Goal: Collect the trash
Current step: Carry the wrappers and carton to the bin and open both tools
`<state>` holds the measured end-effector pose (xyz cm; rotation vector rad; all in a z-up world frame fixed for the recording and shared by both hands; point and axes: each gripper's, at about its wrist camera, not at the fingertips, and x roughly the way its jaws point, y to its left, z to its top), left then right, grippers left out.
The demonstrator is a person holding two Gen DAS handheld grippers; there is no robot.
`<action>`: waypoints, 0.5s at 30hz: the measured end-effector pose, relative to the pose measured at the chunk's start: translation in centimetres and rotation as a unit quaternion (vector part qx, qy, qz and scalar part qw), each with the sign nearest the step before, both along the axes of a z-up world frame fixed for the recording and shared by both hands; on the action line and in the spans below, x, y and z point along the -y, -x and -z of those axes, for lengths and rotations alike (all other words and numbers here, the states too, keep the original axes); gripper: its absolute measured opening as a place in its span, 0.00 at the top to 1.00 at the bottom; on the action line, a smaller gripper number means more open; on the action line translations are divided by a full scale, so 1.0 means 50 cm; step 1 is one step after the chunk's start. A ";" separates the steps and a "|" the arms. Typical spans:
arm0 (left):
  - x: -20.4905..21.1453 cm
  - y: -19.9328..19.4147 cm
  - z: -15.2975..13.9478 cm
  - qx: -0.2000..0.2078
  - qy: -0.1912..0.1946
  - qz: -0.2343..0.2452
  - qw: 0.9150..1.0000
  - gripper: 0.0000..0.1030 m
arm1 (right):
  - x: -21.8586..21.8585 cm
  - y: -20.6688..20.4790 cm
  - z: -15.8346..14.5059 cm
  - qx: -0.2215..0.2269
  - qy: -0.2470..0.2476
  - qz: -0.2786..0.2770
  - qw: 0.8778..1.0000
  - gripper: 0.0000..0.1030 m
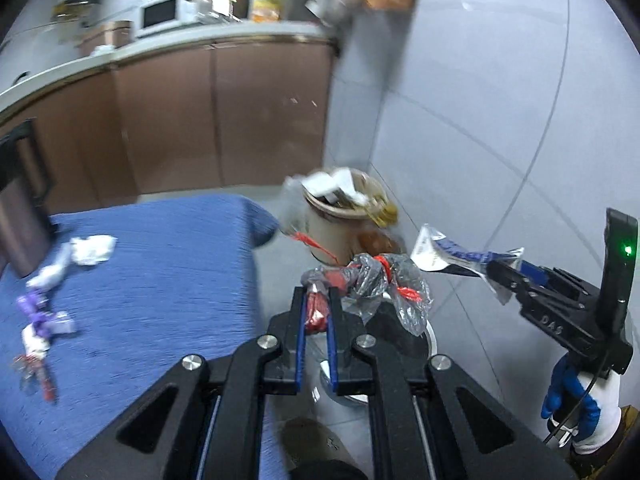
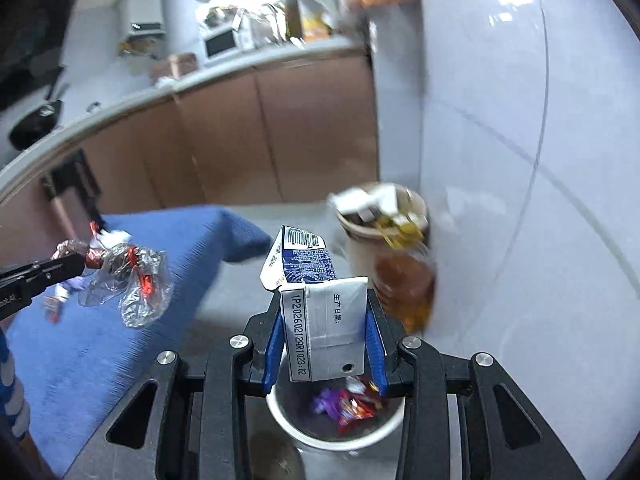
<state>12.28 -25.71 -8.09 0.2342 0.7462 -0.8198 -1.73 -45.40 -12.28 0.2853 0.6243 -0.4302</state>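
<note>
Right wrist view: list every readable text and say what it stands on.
"1P20260212AR1 023:02": silver base of the flattened blue-and-white drink carton, printed sideways.
"生产日期:": same base.
Barcode digits and blue panel print: too small to read.
Lettering on the left tongs: cut off, unreadable.

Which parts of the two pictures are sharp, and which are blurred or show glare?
Left wrist view: the left gripper and its clear wrapper are sharp; the blue cloth and beige bin are smeared. Right wrist view: the right gripper and carton print are readable; the counter is blurred; glare on the wall.
</note>
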 end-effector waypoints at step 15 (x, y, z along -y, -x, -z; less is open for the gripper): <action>0.226 -0.061 0.212 -0.136 -0.045 0.046 0.989 0.73 | 0.110 -0.085 0.243 -0.094 -0.074 0.029 0.992 0.63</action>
